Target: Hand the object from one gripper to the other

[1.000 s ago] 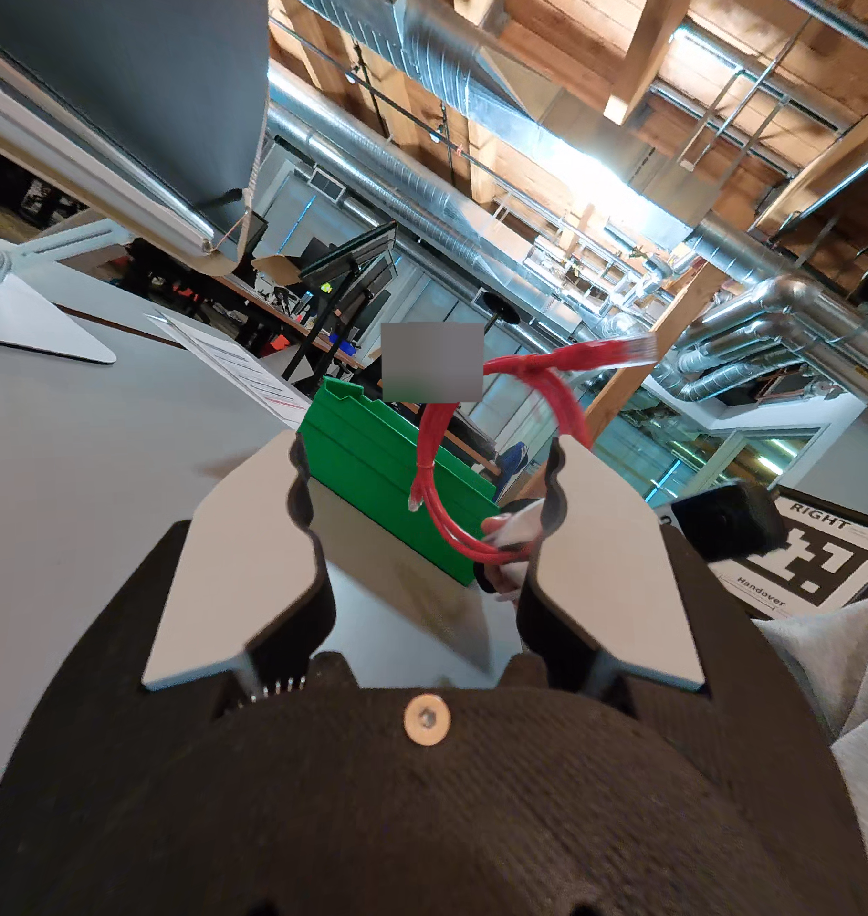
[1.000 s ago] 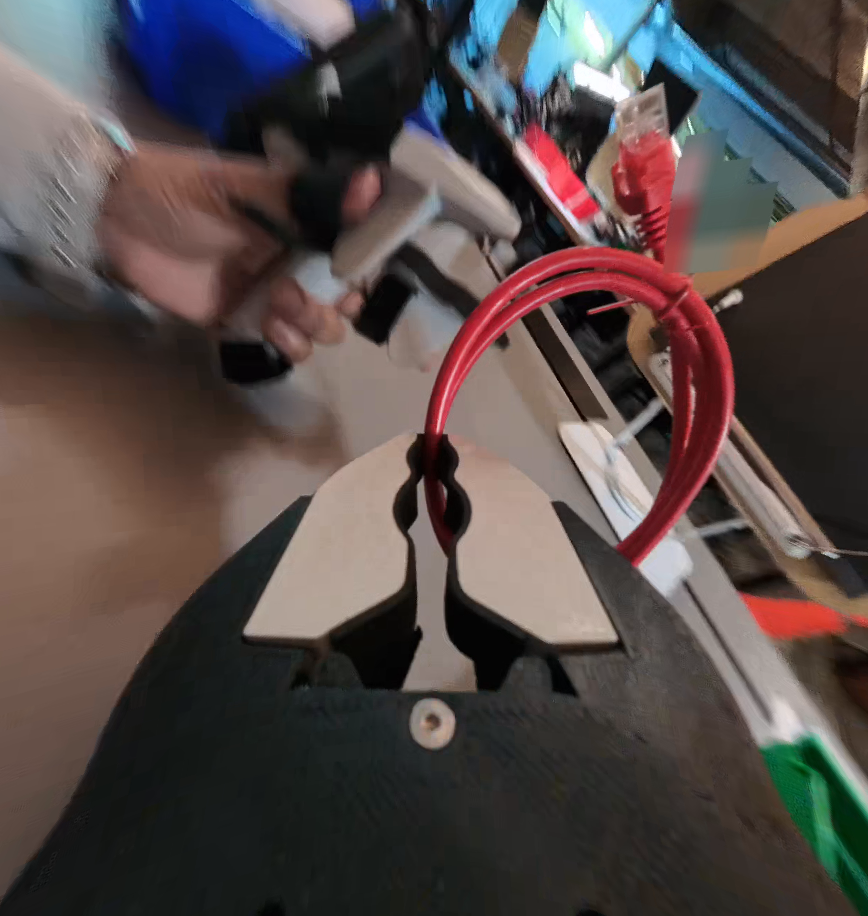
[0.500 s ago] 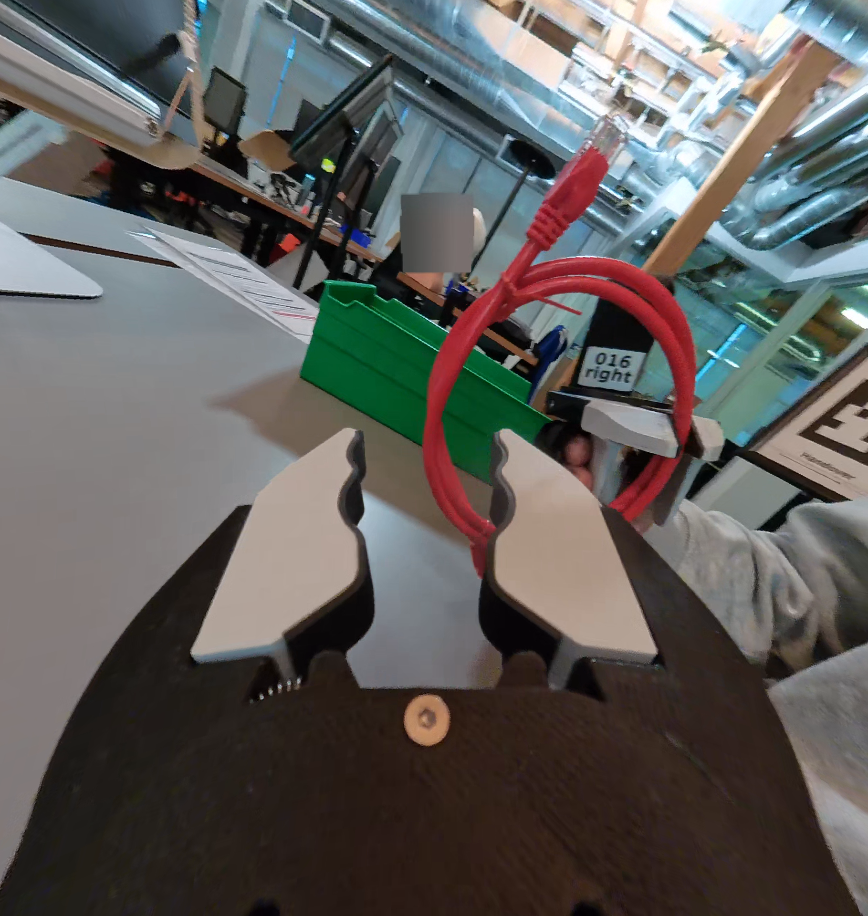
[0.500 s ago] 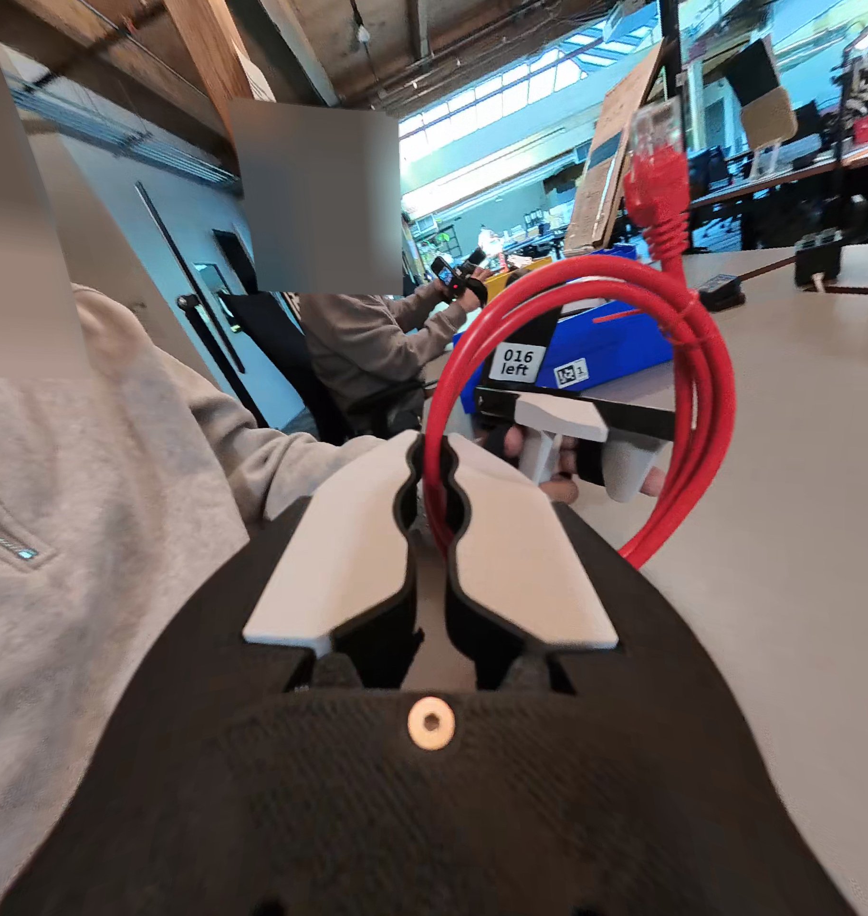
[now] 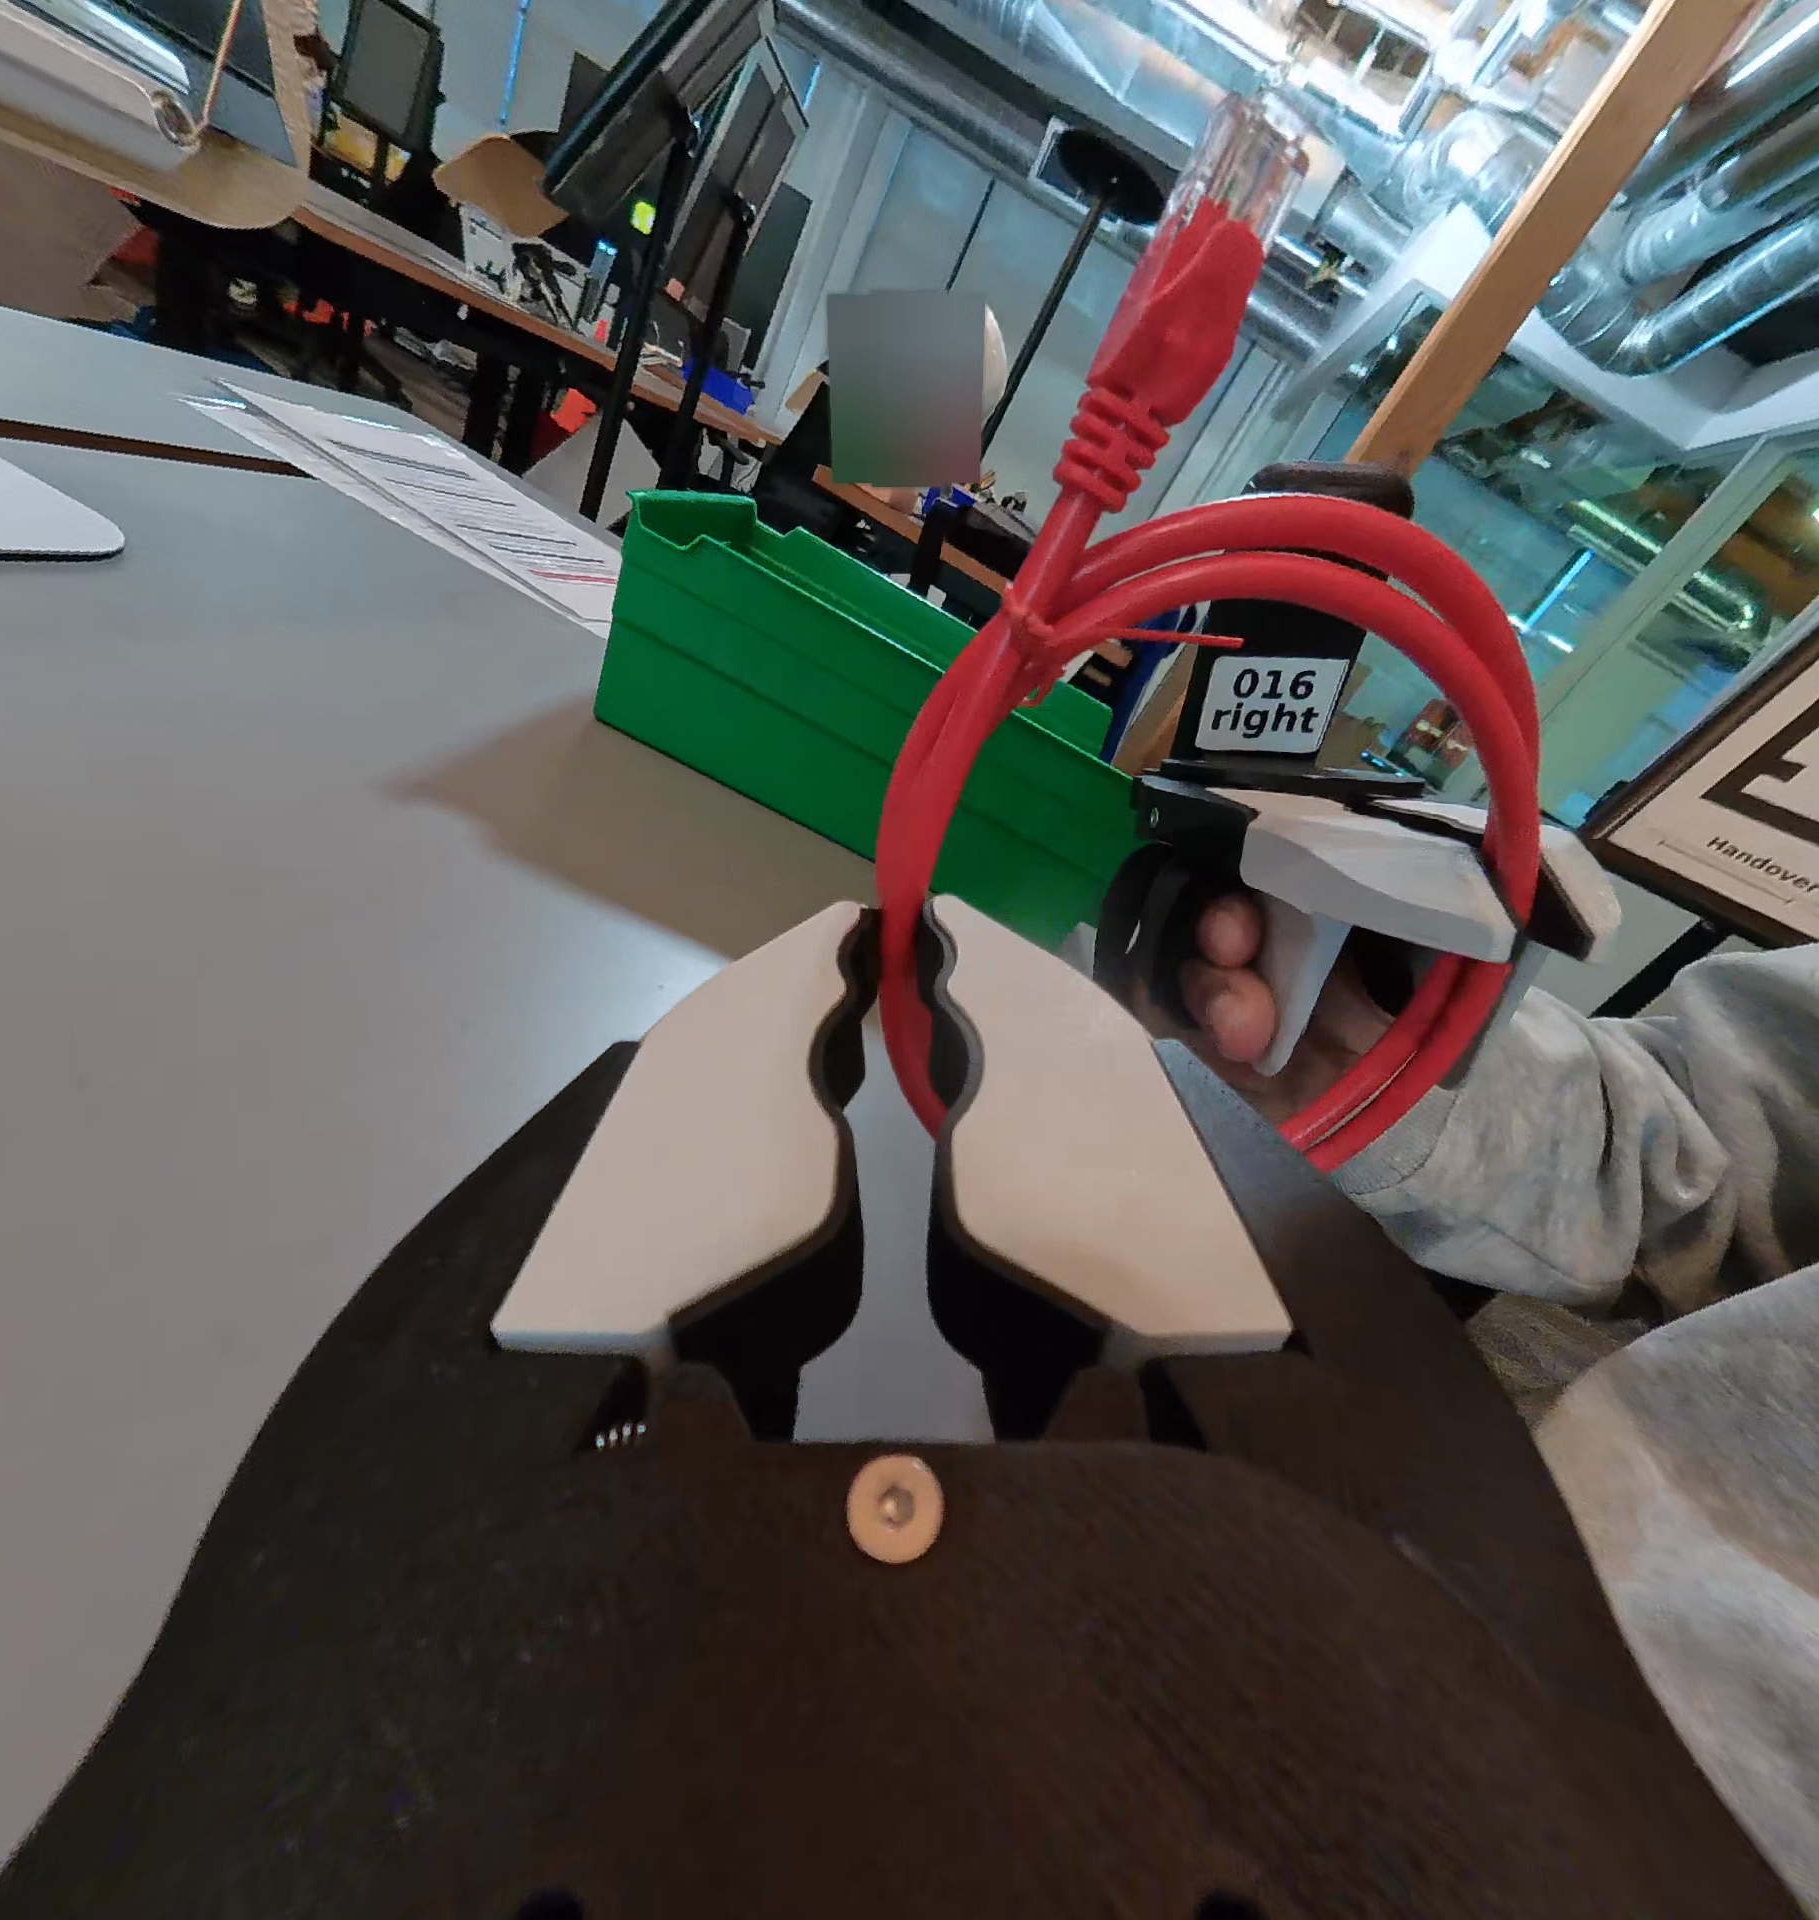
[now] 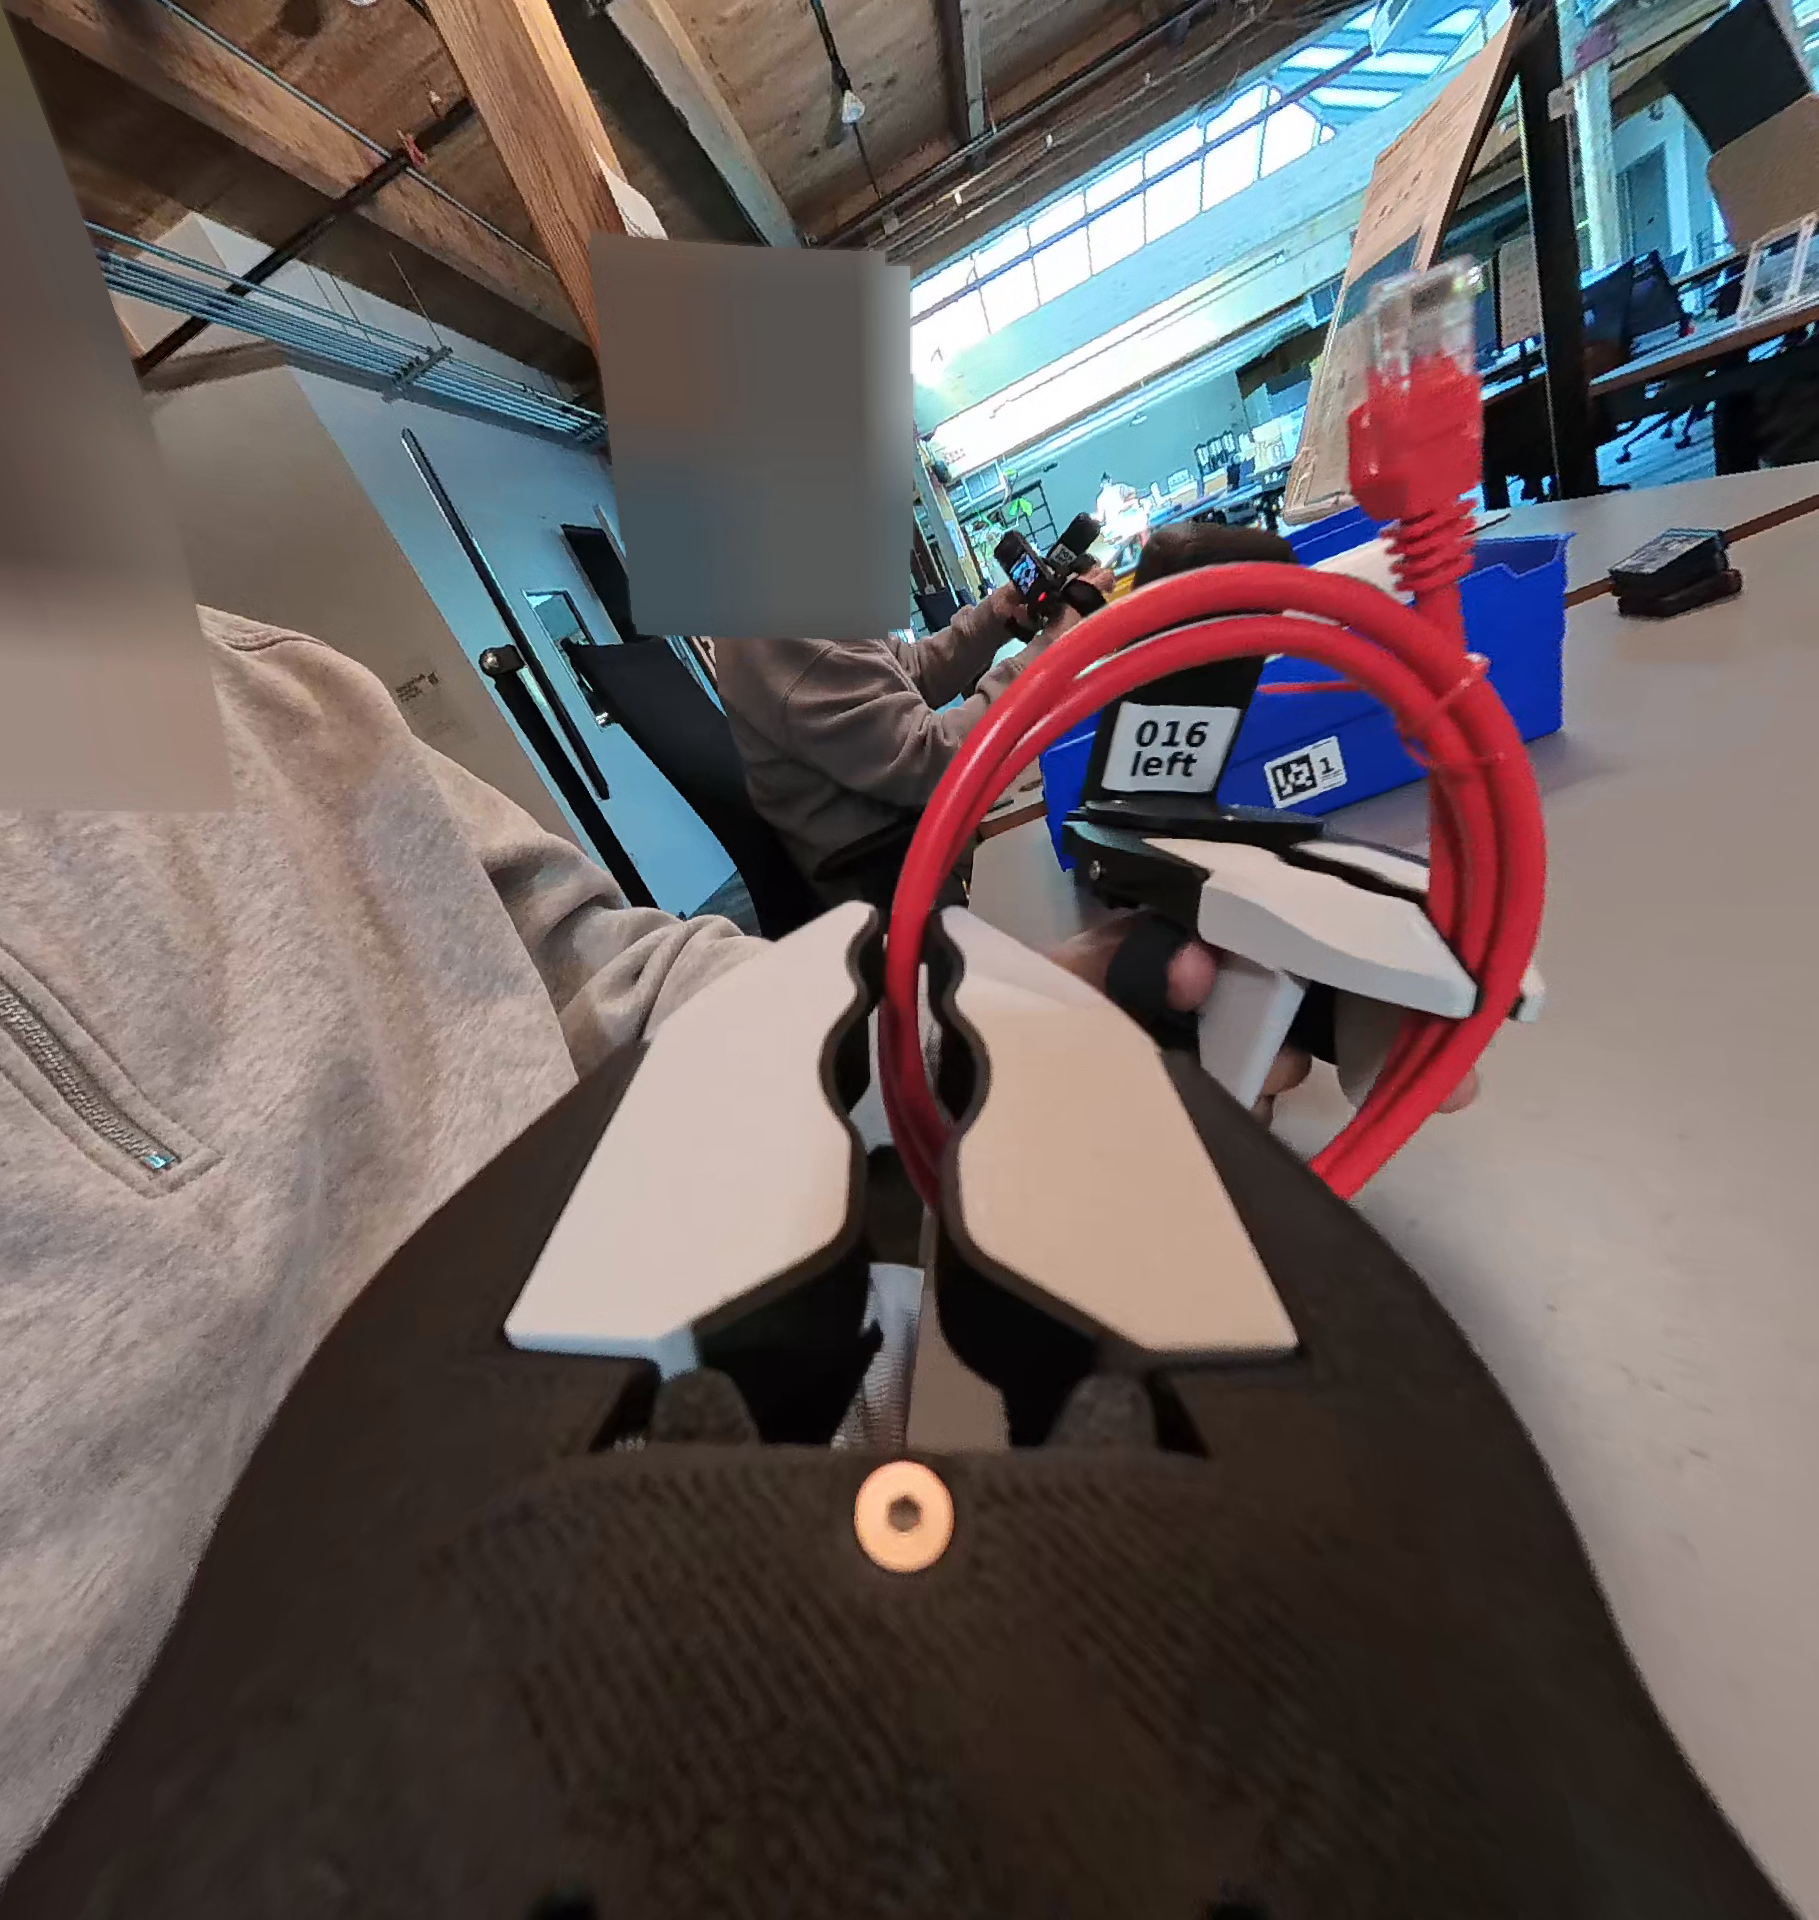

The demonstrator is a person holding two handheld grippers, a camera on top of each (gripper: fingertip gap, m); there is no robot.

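Observation:
A coiled red network cable (image 5: pixel 1165 353), tied with a red zip tie, stands upright above the grey table with one clear plug pointing up. My left gripper (image 5: pixel 897 935) is shut on the left side of the coil. My right gripper (image 5: pixel 1518 904) shows beyond it, clamped on the opposite side of the same coil. In the right wrist view the cable (image 6: pixel 1414 447) sits between the fingers of my right gripper (image 6: pixel 905 935), which is shut on it. The left gripper (image 6: pixel 1487 977) grips the far side there.
A green bin (image 5: pixel 780 665) stands on the grey table (image 5: pixel 209 883) behind the cable, next to a printed sheet (image 5: pixel 417 478). A marker board (image 5: pixel 1798 790) is at the right. A blue bin (image 6: pixel 1507 644), a black device (image 6: pixel 1674 571) and a seated person (image 6: pixel 832 727) lie beyond. Some 10 cm of space lies between my two pairs of fingers.
My left gripper has closed from open onto the left side of the coil. The right gripper has kept its hold. Both grippers now hold the cable.

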